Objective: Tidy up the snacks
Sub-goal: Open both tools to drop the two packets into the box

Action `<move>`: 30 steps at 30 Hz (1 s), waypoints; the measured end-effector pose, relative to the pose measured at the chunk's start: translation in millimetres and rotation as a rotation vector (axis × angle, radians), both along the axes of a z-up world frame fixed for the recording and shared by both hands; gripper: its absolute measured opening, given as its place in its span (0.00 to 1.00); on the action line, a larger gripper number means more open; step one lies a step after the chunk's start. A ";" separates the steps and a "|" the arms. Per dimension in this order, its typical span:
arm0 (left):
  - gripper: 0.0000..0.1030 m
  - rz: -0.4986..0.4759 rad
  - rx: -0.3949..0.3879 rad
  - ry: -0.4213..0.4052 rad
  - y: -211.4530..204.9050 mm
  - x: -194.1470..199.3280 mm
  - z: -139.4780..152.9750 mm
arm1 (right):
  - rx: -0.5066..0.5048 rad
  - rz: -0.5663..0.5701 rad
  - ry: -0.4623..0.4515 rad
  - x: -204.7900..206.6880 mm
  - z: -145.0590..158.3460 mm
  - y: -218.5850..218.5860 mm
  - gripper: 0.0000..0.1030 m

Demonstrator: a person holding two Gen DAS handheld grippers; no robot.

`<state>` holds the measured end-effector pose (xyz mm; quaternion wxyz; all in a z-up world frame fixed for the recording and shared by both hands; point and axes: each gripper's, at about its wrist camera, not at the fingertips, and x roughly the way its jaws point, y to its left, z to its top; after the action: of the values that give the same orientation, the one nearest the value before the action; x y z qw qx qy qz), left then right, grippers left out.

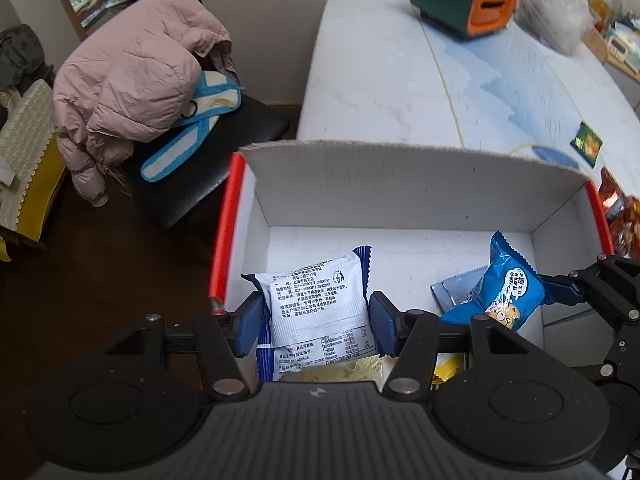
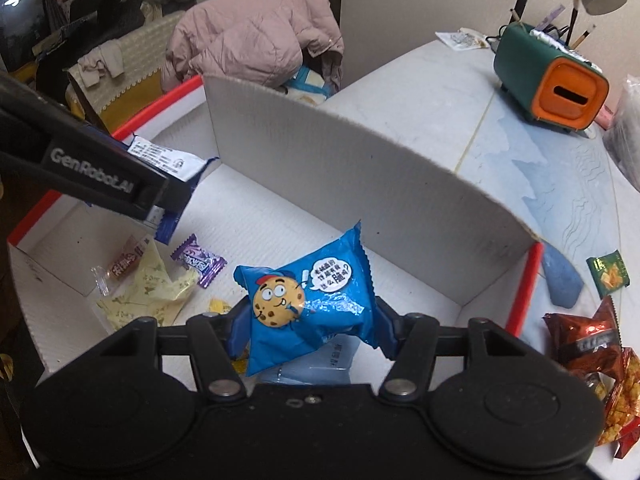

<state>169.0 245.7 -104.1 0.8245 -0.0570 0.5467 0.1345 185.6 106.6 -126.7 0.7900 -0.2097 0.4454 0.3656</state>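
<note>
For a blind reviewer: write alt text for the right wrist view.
The right gripper holds a blue cookie packet over a white box with a red rim. At left, the left gripper holds a white packet above loose candies.

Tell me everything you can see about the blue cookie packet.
The blue cookie packet is a glossy, crinkled foil pillow pouch with zigzag-cut ends, printed with a cartoon cookie face and a white speech bubble. It looks sealed and puffy. The right gripper clamps it from both sides, tilted, above the floor of the white box.
</note>
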 end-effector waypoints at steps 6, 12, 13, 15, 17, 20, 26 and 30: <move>0.55 -0.038 -0.006 0.077 -5.3 13.8 -19.9 | -0.022 0.000 0.023 2.0 -7.0 1.7 0.57; 0.56 -0.067 0.019 0.128 -13.1 18.9 -35.3 | -0.044 -0.003 0.033 1.9 -9.9 3.6 0.58; 0.56 -0.068 0.018 0.129 -13.3 19.3 -36.0 | -0.047 -0.004 0.035 2.0 -10.3 3.7 0.59; 0.56 -0.068 0.014 0.130 -13.0 20.3 -36.3 | -0.052 -0.007 0.040 3.2 -11.2 4.6 0.60; 0.57 -0.067 0.013 0.128 -13.1 20.3 -36.6 | -0.058 -0.012 0.043 3.6 -12.2 4.7 0.61; 0.58 -0.060 0.005 0.116 -12.4 18.3 -35.3 | -0.055 -0.018 0.047 3.6 -12.2 3.9 0.61; 0.59 -0.057 -0.001 0.082 -11.9 11.7 -29.2 | -0.037 -0.012 0.042 1.7 -8.5 0.2 0.65; 0.59 -0.033 -0.028 0.048 -8.4 7.3 -19.3 | -0.018 -0.009 0.039 -2.5 -3.3 -2.7 0.68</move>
<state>176.2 237.2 -123.4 0.8123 -0.0561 0.5691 0.1144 183.1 104.0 -130.1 0.7808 -0.2079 0.4649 0.3620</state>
